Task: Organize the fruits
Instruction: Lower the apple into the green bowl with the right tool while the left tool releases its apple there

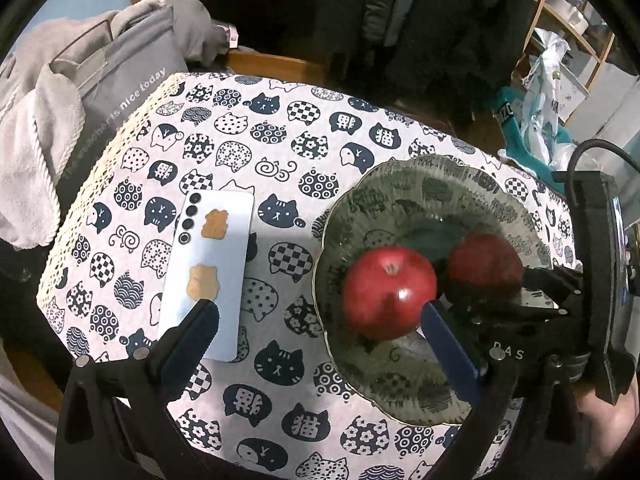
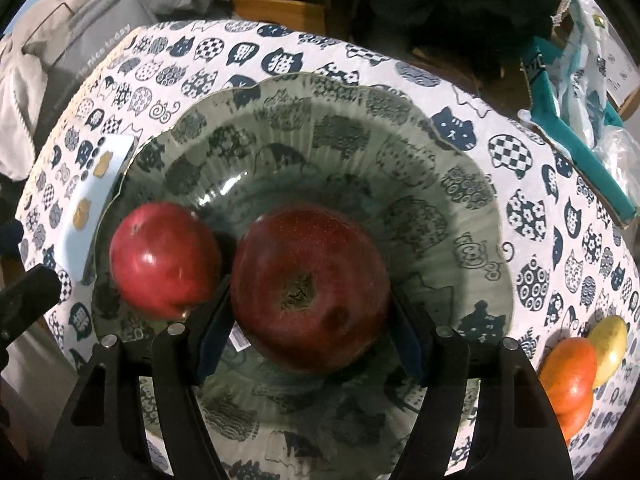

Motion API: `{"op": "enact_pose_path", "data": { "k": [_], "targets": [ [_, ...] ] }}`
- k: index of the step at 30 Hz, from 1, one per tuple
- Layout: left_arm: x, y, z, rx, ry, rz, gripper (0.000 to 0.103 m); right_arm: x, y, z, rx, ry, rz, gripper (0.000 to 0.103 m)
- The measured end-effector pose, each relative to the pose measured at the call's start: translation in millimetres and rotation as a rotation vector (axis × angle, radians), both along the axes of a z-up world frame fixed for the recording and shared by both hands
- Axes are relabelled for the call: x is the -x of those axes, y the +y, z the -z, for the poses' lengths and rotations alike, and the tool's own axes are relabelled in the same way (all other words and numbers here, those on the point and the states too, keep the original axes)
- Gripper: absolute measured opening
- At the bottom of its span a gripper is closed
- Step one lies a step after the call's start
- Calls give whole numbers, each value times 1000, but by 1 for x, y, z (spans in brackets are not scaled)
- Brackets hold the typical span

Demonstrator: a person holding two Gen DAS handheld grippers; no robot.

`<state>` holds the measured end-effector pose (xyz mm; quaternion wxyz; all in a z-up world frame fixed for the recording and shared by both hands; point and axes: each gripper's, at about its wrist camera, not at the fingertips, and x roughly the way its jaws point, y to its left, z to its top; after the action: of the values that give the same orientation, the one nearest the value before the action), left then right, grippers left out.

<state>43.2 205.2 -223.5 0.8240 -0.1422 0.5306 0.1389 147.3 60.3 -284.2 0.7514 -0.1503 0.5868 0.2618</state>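
Observation:
A see-through glass plate (image 1: pixel 400 200) (image 2: pixel 360 120) stands on the cat-print tablecloth. On it lies a bright red apple (image 1: pixel 388 296) (image 2: pixel 164 256). My right gripper (image 2: pixel 312 316) is shut on a larger dark red apple (image 2: pixel 310 288) (image 1: pixel 486 264), one pad pressed to each side, low over the plate's middle; whether it touches the glass I cannot tell. My left gripper (image 1: pixel 320 332) stands wide open with nothing between its fingers. Its right finger (image 1: pixel 448 344) is just in front of the bright apple and its left finger (image 1: pixel 200 328) is over a phone.
A pale blue phone (image 1: pixel 212 276) (image 2: pixel 96 200) lies left of the plate. Orange fruit (image 2: pixel 572 376) and a yellow fruit (image 2: pixel 608 344) sit on the cloth at the right. A grey bag (image 1: pixel 120 92) and towels crowd the table's left edge, and plastic bags (image 1: pixel 548 92) the right.

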Motion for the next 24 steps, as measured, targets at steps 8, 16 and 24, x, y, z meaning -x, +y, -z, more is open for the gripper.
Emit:
{"op": "enact_pose_path", "data": {
  "k": [8, 16, 24],
  "targets": [
    [1, 3, -5, 0, -11, -11, 102, 4, 5, 1, 11, -23, -20, 79],
    [3, 0, -18, 9, -47, -13, 102, -2, 0, -35, -64, -79, 12, 82],
    [8, -10, -45, 25, -132, 2, 102, -2, -30, -80, -85, -188, 64, 82]
  ]
}}
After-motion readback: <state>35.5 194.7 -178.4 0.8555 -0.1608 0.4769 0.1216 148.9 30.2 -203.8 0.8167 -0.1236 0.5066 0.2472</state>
